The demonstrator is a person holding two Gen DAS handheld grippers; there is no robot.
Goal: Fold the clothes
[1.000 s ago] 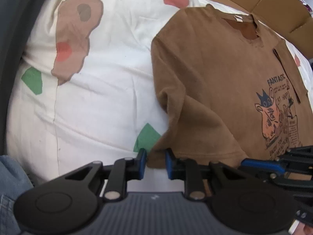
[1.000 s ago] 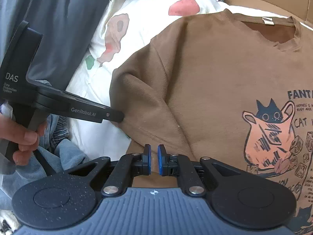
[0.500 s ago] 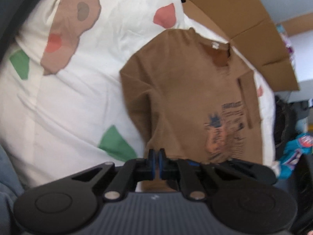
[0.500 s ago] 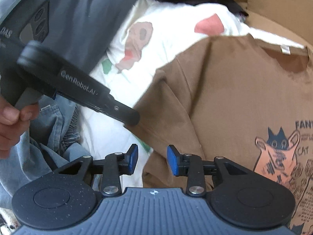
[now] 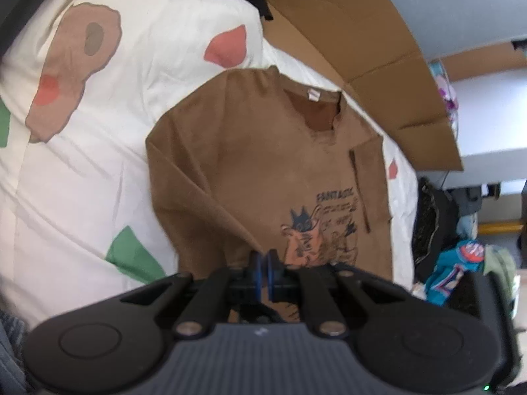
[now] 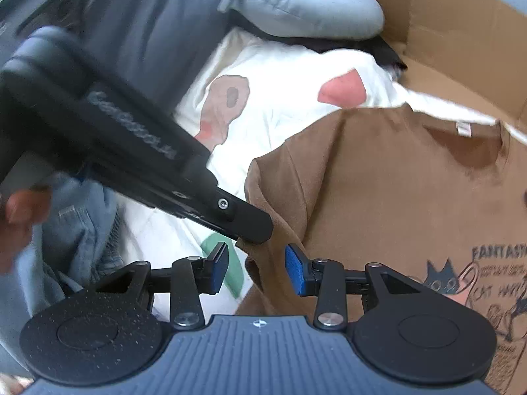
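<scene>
Left wrist view: brown T-shirt (image 5: 250, 171) lies flat, print side up, on a white quilt (image 5: 98, 171) with coloured patches; collar toward 12 o'clock, cat print toward 4 o'clock. Only this view shows the shirt's far side, one sleeve folded in over the chest at 3 o'clock, and the room beyond it with a teal garment (image 5: 457, 266) at 4 o'clock. Left gripper (image 5: 263, 275) has its blue pads pressed together; whether cloth sits between them cannot be told here. Bare quilt lies open from 7 to 11 o'clock; flattened cardboard (image 5: 378, 52) borders 1 o'clock.

Right wrist view: only here, the left gripper's tip (image 6: 253, 227) meets the near sleeve edge, which looks lifted. Right gripper (image 6: 257, 271) stands wide apart, pads straddling the sleeve's hem without touching. Denim (image 6: 82, 230) and a hand (image 6: 19, 217) at 9 o'clock; grey padded roll (image 6: 296, 10) at 12. Shirt fabric matte, soft-napped; quilt smooth, creased.
</scene>
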